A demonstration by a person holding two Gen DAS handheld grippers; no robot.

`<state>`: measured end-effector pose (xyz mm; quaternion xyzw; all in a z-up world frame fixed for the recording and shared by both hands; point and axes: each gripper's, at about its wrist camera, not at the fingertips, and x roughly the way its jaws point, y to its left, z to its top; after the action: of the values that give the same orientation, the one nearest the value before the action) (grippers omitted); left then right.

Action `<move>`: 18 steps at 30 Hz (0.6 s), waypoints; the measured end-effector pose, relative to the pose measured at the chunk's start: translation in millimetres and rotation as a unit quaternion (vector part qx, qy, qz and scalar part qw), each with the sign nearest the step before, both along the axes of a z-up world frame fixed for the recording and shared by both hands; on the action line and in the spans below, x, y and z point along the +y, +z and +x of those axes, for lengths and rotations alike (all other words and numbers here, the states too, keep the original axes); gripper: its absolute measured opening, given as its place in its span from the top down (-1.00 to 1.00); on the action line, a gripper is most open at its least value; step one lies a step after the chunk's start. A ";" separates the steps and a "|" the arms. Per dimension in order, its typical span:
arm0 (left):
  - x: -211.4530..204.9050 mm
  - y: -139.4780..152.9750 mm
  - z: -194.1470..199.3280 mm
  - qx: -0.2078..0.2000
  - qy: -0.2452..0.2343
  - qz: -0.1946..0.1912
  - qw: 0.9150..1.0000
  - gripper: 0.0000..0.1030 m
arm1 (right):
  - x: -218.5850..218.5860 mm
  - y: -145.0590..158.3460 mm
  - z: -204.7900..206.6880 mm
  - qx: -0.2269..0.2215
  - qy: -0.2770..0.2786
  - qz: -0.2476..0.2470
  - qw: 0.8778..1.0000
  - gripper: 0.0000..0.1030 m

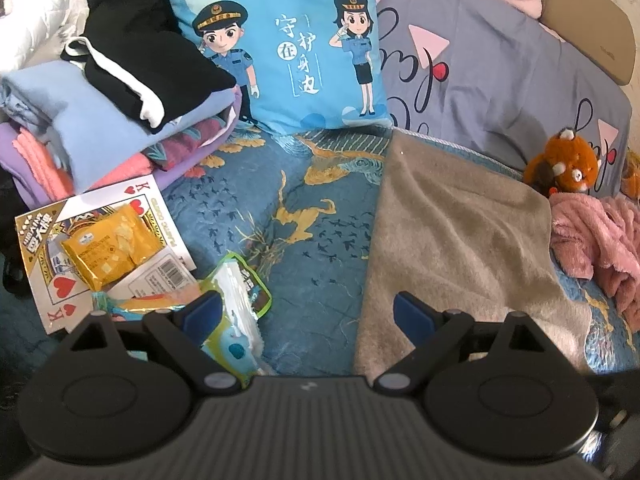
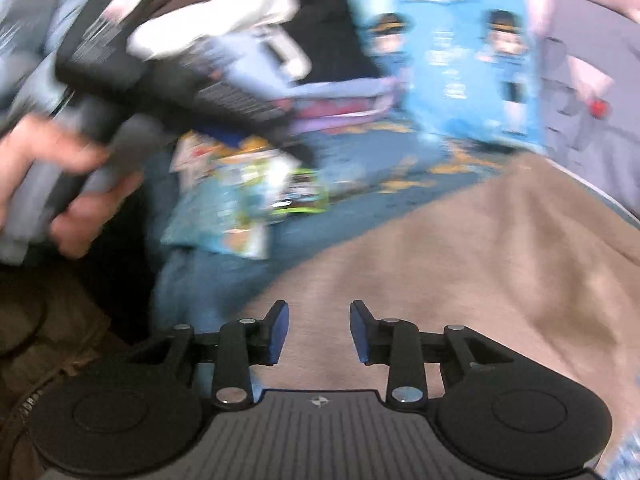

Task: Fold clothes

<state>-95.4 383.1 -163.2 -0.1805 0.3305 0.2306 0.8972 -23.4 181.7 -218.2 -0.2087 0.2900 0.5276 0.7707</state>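
Item: beige fleece garment (image 1: pixel 464 232), spread flat on the bed (image 1: pixel 288 216), right of centre, its near-left edge close to both grippers.

Left gripper (image 1: pixel 308 316): jaws wide apart, empty, over the bare quilt just left of the garment's edge.

Right gripper (image 2: pixel 319 330): jaws partly apart, nothing between the pads, directly above the beige fleece; this view is blurred.

Adjacent: wet-wipes pack (image 1: pixel 240 308) and snack packets (image 1: pixel 108 244) near left; folded stack (image 1: pixel 100 120) far left; cartoon cushion (image 1: pixel 280 48) far centre; pink fleece (image 1: pixel 596 236) and plush toy (image 1: pixel 560 164) right.

Risks, judged: thick pile may slip from a shallow pinch; a deep pinch could catch the quilt beneath; the left gripper could snag the wipes pack; an uneven lift would skew the fold.
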 end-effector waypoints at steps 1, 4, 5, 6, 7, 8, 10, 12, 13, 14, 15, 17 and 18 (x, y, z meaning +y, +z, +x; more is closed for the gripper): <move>-1.4 -0.7 1.5 0.000 -0.001 -0.001 1.000 -0.83 | -9.7 -0.6 11.3 0.003 -0.025 0.001 1.000 0.30; -9.4 -1.5 8.1 -0.003 -0.011 -0.002 1.000 -0.83 | -37.3 -0.6 46.0 0.016 -0.108 0.002 0.994 0.30; -12.8 -2.4 11.7 -0.001 -0.015 0.001 1.000 -0.83 | -46.9 0.9 57.9 0.023 -0.140 0.004 0.990 0.30; -16.4 -3.5 15.5 0.002 -0.020 0.004 1.000 -0.83 | -57.3 3.8 69.6 0.032 -0.173 0.010 0.984 0.30; -20.3 -5.4 20.2 0.005 -0.025 0.007 1.000 -0.83 | -68.4 7.1 80.7 0.041 -0.205 0.020 0.978 0.29; -24.2 -7.5 24.8 0.007 -0.030 0.009 0.999 -0.83 | -77.9 10.1 91.0 0.049 -0.231 0.031 0.971 0.27; -31.6 -14.0 33.9 0.007 -0.039 0.012 0.999 -0.83 | -95.5 13.9 112.0 0.062 -0.281 0.048 0.957 0.19; -35.6 -21.9 44.4 0.014 -0.045 0.005 0.999 -0.83 | -112.2 16.7 133.0 0.074 -0.327 0.063 0.940 0.19; -37.5 -24.8 49.8 0.016 -0.049 0.000 0.999 -0.83 | -119.9 17.5 143.0 0.079 -0.344 0.068 0.933 0.19; -39.5 -25.3 52.9 0.007 -0.054 -0.001 0.999 -0.83 | -126.6 17.2 152.5 0.081 -0.356 0.071 0.928 0.19; -41.7 -25.5 57.2 0.005 -0.060 0.000 0.998 -0.83 | -132.0 17.4 162.3 0.081 -0.367 0.072 0.924 0.19; -46.5 -26.2 67.0 0.001 -0.071 0.006 0.997 -0.83 | -134.7 18.3 181.7 0.076 -0.377 0.071 0.920 0.16; -48.5 -27.2 73.3 0.004 -0.075 0.009 0.997 -0.83 | -133.5 18.9 192.1 0.072 -0.378 0.072 0.920 0.16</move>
<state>-22.0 334.7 -190.4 -0.1464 0.3443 0.1662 0.9124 168.8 48.3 -199.2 0.0110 0.3637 0.2302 0.9026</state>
